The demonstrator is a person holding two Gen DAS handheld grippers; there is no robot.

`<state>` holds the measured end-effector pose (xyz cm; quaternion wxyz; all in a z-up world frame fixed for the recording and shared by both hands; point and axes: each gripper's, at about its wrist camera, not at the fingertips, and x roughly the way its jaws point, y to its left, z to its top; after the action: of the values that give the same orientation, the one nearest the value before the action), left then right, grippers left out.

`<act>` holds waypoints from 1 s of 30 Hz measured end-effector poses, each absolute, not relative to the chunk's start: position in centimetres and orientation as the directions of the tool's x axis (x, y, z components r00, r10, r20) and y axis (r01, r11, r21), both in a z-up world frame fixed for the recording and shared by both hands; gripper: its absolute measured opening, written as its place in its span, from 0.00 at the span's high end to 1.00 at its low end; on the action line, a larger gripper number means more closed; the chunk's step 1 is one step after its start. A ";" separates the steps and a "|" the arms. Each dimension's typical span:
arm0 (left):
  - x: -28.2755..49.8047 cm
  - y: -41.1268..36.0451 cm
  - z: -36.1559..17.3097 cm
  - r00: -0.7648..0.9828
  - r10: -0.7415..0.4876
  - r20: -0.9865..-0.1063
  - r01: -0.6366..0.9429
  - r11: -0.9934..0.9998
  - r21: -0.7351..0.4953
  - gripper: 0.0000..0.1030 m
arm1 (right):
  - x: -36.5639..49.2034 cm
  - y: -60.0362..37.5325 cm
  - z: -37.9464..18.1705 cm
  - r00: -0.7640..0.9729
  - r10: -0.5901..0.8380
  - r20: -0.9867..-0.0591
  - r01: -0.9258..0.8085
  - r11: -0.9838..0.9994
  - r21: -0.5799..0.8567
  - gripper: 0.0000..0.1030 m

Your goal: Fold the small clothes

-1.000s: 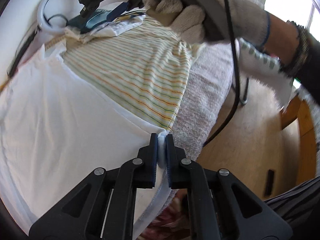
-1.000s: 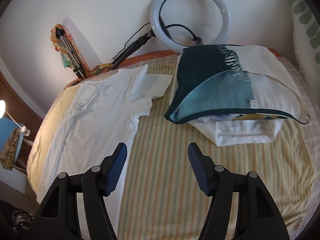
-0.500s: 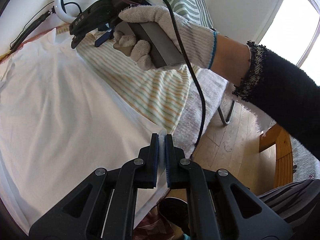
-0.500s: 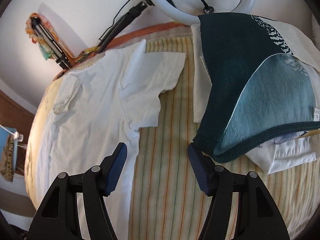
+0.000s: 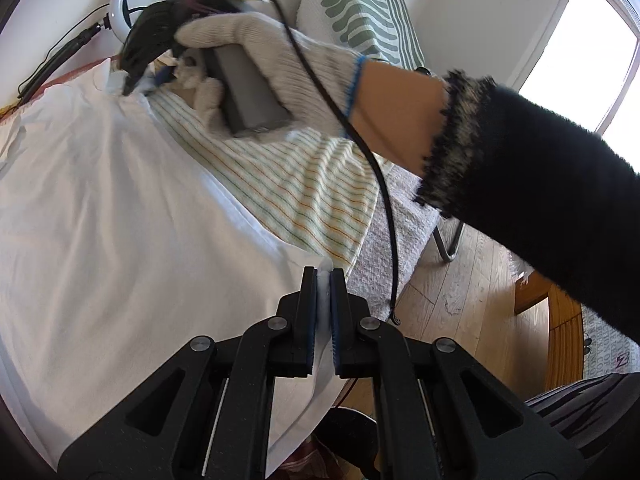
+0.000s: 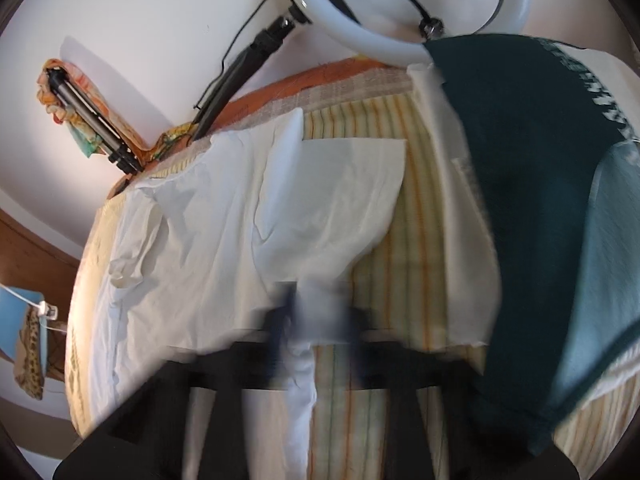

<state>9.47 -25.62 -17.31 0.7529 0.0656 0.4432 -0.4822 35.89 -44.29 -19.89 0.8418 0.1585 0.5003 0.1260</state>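
White T-shirt (image 5: 120, 216) lies spread flat over a striped cloth (image 5: 288, 184), filling the left half of the left wrist view; in the right wrist view it fills the centre and left, one short sleeve (image 6: 344, 184) spread toward upper centre.

Left gripper (image 5: 324, 312), bottom centre of its own view: jaws clenched on the shirt's hem corner, a strip of white fabric pinched between the blue pads.

Right gripper (image 5: 144, 80), upper left of the left wrist view, carried by a gloved hand (image 5: 256, 64) with a dark fuzzy sleeve (image 5: 528, 184) running off to the right. Its tip sits on the shirt's far edge near the sleeve. In its own view the gripper (image 6: 316, 320) is smeared by motion blur at lower centre. Jaws closing, with white shirt fabric between them. Cannot tell through the blur whether the pads already press on it.

Right side of the right wrist view: a dark teal garment (image 6: 528, 184) on top of folded white pieces (image 6: 468, 248), lying on the striped cloth and apart from the shirt.

Ring light (image 6: 404, 12) on a stand at top centre, against the wall. A black cable (image 5: 376, 168) hangs from the right gripper's handle toward the wooden floor (image 5: 472, 300), lower right of the left wrist view.
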 end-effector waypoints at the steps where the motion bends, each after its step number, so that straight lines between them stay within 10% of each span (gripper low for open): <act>1: 9.3 -25.5 -17.3 0.143 -0.670 -0.729 0.787 0.523 -0.326 0.96 | 36.1 -44.1 -19.7 0.476 0.359 -0.802 -0.045 0.921 0.386 0.94; 30: 9.4 -9.9 -16.2 0.283 -0.671 -0.685 0.625 0.671 -0.399 0.96 | 37.2 -21.3 -15.0 0.492 0.190 -0.849 -0.342 0.939 0.012 0.95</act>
<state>9.42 -9.86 -16.21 0.8005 -0.0263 0.4413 -0.4047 37.19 -21.27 -14.98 0.8602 -0.0793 0.4794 0.1548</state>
